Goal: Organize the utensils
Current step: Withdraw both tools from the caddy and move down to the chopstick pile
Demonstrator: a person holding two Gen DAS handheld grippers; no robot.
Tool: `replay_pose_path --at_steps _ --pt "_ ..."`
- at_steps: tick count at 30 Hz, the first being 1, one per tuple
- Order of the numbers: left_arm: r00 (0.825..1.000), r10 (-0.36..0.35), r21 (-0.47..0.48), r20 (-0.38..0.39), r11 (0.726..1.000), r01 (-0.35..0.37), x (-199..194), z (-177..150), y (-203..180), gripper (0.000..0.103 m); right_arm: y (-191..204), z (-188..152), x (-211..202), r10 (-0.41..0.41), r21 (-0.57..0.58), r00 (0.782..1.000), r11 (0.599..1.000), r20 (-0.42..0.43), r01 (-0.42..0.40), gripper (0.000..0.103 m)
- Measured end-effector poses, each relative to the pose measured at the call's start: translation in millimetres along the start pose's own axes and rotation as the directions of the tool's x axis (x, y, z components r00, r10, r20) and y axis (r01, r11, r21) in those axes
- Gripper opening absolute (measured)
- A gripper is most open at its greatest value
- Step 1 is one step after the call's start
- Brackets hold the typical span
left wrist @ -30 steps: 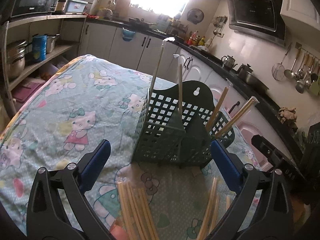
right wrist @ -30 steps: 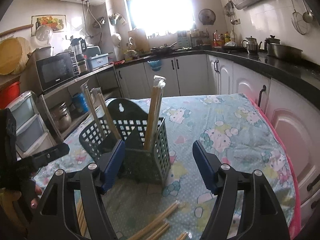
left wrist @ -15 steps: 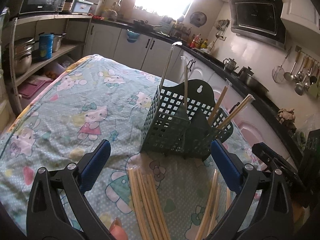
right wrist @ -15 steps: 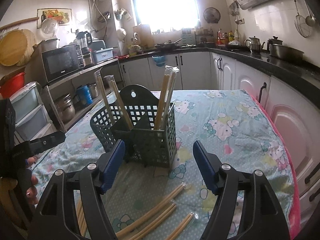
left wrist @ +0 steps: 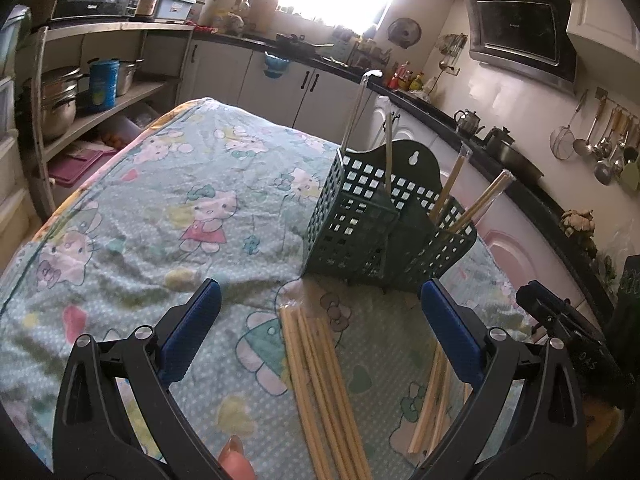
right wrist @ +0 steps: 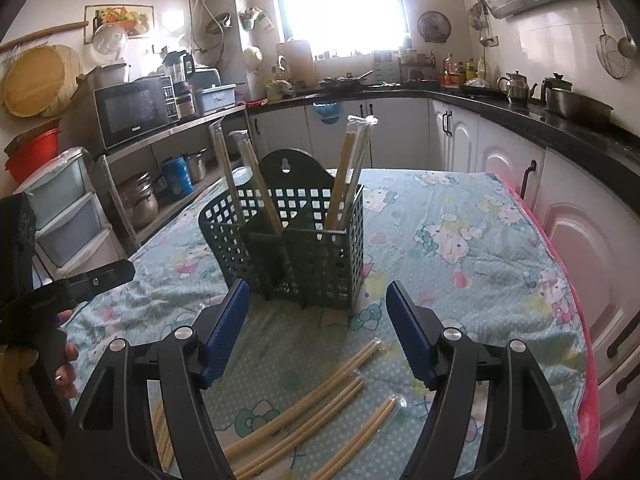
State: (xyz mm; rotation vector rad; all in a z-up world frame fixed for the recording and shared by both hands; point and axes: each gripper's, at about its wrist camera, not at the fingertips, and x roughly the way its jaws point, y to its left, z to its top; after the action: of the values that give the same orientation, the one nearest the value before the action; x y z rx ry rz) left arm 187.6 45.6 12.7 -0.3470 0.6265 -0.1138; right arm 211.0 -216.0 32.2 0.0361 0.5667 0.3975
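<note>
A dark green slotted utensil holder stands on the table; it also shows in the right wrist view. Several wrapped chopstick pairs stand upright in its compartments. More wrapped chopsticks lie flat on the cloth in front of it, also seen in the right wrist view. My left gripper is open and empty, hovering over the loose chopsticks. My right gripper is open and empty, just short of the holder. The left gripper shows at the left edge of the right wrist view.
The table carries a light green cartoon-print cloth with a pink edge at the right. White cabinets and a black counter run along the far side. Open shelves with pots stand at the left.
Both grippers have drawn back and up from the holder, so it looks smaller and more loose chopsticks on the cloth come into view. Both stay open.
</note>
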Motion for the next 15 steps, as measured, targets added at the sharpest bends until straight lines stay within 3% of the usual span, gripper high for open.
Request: replay_pose_path --at_steps 15 --pt "0.994 0.072 -0.006 -0.08 0.997 -0.073 4 -32 16 0.091 11 -24 8 0.035 -0.031 0.997 0.999 -0.072 -0.038 0.068"
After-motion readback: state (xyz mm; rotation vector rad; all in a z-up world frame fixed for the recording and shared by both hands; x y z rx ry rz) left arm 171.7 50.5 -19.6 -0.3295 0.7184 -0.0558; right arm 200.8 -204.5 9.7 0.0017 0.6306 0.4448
